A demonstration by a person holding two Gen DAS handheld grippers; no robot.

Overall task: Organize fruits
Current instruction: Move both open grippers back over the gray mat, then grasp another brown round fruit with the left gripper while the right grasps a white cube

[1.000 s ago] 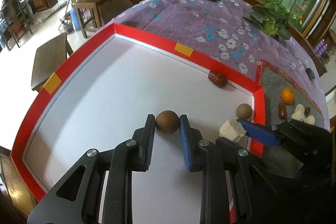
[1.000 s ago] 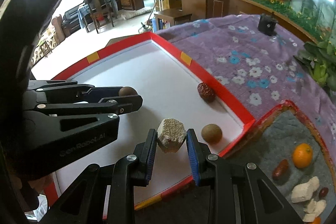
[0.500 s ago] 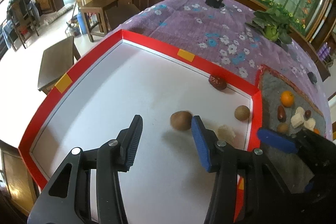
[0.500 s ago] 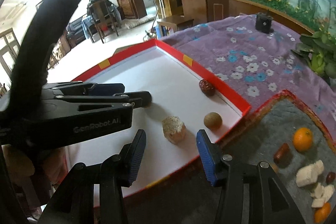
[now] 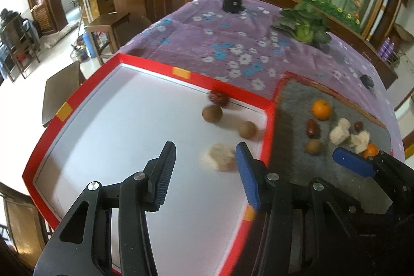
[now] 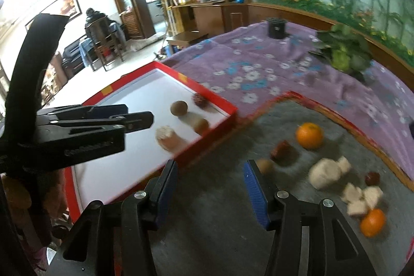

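On the red-rimmed white tray (image 5: 155, 66) lie a dark red date (image 5: 218, 98), two brown round fruits (image 5: 212, 113) (image 5: 247, 129) and a beige lump (image 5: 221, 157). My left gripper (image 5: 205, 149) hangs open above the tray, and the lump rests loose beneath its right finger. My right gripper (image 6: 211, 167) hovers over the grey mat (image 6: 233, 198) near the tray's red rim (image 6: 227, 107); its jaws are opening with nothing between them. The mat holds an orange (image 6: 309, 135), a date (image 6: 282, 150), a brown fruit (image 6: 265, 166), white lumps (image 6: 324, 172) and a small orange (image 6: 372, 222).
A purple floral cloth (image 5: 233, 48) covers the table behind the tray. On it stand a black cylinder (image 5: 233, 1) and a leafy plant (image 5: 305, 25). Wooden stools and cabinets lie beyond the table's left edge, and a seated person is far off.
Both grippers opened and let go: the brown fruit and the beige lump now lie on the tray. Both drew back and rightward, the right one over the grey mat. The brown fruit rolled toward the date.
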